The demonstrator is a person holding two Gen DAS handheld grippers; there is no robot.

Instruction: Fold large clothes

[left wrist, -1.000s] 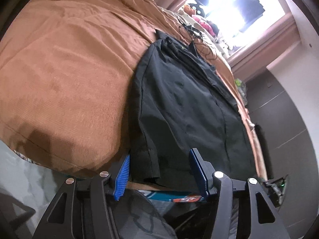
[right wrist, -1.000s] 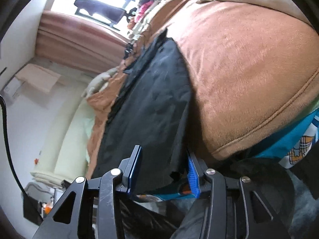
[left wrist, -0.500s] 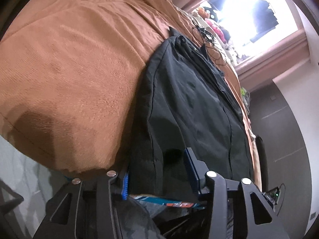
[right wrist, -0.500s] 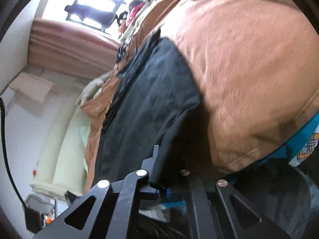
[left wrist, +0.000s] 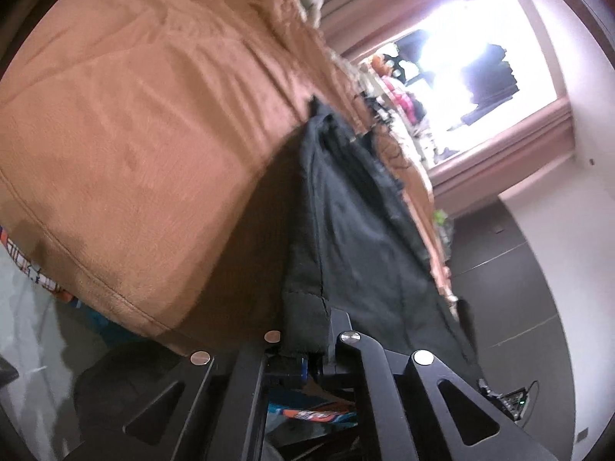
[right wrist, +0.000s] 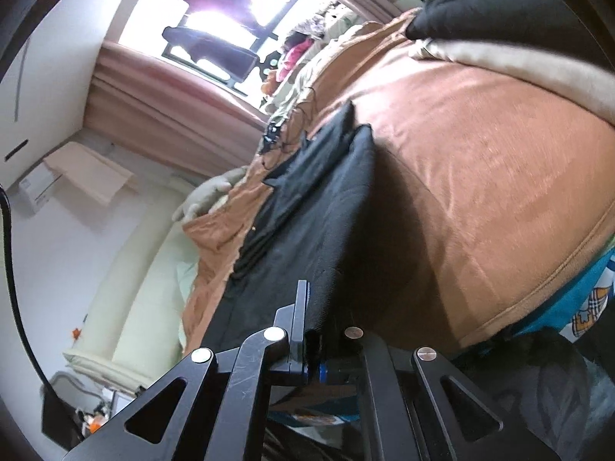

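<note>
A large black garment point(left wrist: 357, 226) lies lengthwise on a bed covered by an orange-brown blanket point(left wrist: 146, 123). My left gripper point(left wrist: 307, 349) is shut on the garment's near hem corner and lifts it off the bed edge. In the right wrist view the same black garment point(right wrist: 307, 223) stretches away, and my right gripper point(right wrist: 323, 334) is shut on its other near hem corner. The lifted near edge casts a dark shadow on the blanket point(right wrist: 480, 176).
A bright window point(left wrist: 461, 57) with pink curtains lies beyond the bed's far end. A pale padded headboard point(right wrist: 127, 299) runs along the bed's left in the right wrist view. A blue patterned sheet point(right wrist: 576, 307) shows under the blanket. Dark cabinets point(left wrist: 511, 288) stand to the right.
Both grippers closed from open onto the garment's near hem corners and raised them, so the hem now hangs lifted off the bed edge.
</note>
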